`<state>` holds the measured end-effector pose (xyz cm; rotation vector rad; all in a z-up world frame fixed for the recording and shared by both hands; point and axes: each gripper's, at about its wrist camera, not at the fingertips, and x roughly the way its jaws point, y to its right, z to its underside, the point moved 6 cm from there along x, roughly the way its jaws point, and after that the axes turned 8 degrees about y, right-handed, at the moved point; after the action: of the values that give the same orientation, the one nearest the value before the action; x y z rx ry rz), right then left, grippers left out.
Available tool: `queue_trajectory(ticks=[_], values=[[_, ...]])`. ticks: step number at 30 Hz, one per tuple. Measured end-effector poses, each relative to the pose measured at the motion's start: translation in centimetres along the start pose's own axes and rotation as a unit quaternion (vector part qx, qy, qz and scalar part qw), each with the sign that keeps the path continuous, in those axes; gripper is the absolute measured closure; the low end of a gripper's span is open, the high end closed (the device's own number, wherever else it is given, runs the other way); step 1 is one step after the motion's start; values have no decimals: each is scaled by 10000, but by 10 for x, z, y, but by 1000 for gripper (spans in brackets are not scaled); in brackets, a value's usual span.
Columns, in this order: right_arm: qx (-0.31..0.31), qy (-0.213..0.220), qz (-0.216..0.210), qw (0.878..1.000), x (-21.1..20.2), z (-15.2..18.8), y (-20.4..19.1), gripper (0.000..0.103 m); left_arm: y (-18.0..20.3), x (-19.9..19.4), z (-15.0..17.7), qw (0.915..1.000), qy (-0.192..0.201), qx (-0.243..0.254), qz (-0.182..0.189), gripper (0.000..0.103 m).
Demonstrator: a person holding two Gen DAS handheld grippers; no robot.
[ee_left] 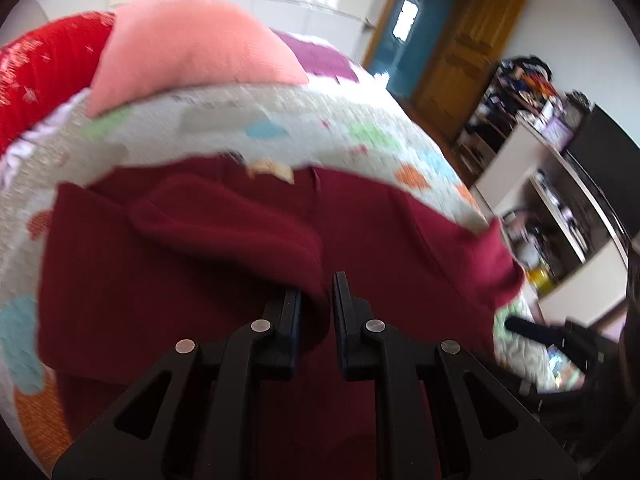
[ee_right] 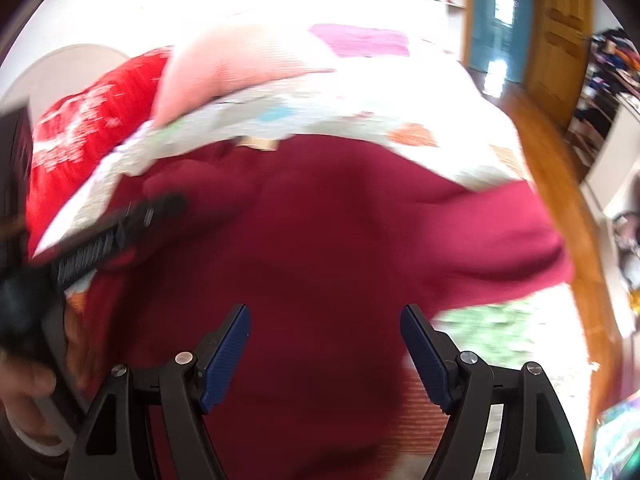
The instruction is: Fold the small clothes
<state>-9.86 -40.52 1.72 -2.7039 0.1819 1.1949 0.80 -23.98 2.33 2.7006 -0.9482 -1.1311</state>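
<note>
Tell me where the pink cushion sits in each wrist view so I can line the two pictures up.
Left wrist: pink cushion upper left, behind the maroon garment, right of the red cushion.
Right wrist: pink cushion upper left of centre, overexposed, right of the red cushion.
Shared landmark: the wooden door, upper right in both.

Support surface: a bed covered by a white quilt printed with coloured patches. A dark red garment lies spread on the quilt. Beyond it on the bed lie a pink cushion, a red item and a purple cloth.
</note>
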Motion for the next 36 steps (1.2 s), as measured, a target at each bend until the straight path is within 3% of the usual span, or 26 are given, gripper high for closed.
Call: queue_trajectory(ticks=[2,4,6,9,11,14,16,21,23,24,26,27,32,36], values=[[119,-14,42,9999,0,-2,11,28,0,-3,0,9999,-5,84,65,91],[174,2,-1,9998,0,-5,14,28,-4,-18,-2,9995,25,184,249,82],[151,95,-94,9998,-2,-11,9,28,-12,-40,-6,9990,161,155,399,55],[-40,212,-370,9991,-3,-24,-15,28,-41,-83,-8,9977,660,-23,159,32],[-276,258,-551,9978,-1,-31,-37,28,-62,-101,-3,9965,823,-127,-50,31],[-795,468,-814,9924,5,-53,-87,28,-93,-104,2,9935,767,-62,-835,31],[-1065,547,-919,9885,17,-68,-119,27,-108,-97,7,9913,648,-115,-1142,31],[-1617,-25,-934,9824,91,-75,-181,27,-117,-71,19,9878,438,-18,-1491,31],[-1860,-317,-793,9788,123,-66,-191,36,-120,-59,25,9852,235,139,-1692,31],[-1928,-396,-770,9774,133,-63,-193,54,-120,-57,28,9839,159,180,-1774,31],[-1974,-258,-773,9769,133,-65,-190,73,-124,-53,34,9831,56,206,-1818,31],[-1863,-142,-846,9787,124,-69,-183,87,-128,-52,34,9832,40,204,-1814,31],[-961,594,-942,9891,52,-86,-108,88,-130,-55,33,9828,131,115,-1841,31],[-621,363,-282,9970,34,-63,-35,88,-121,-63,27,9802,268,170,-1953,31]])
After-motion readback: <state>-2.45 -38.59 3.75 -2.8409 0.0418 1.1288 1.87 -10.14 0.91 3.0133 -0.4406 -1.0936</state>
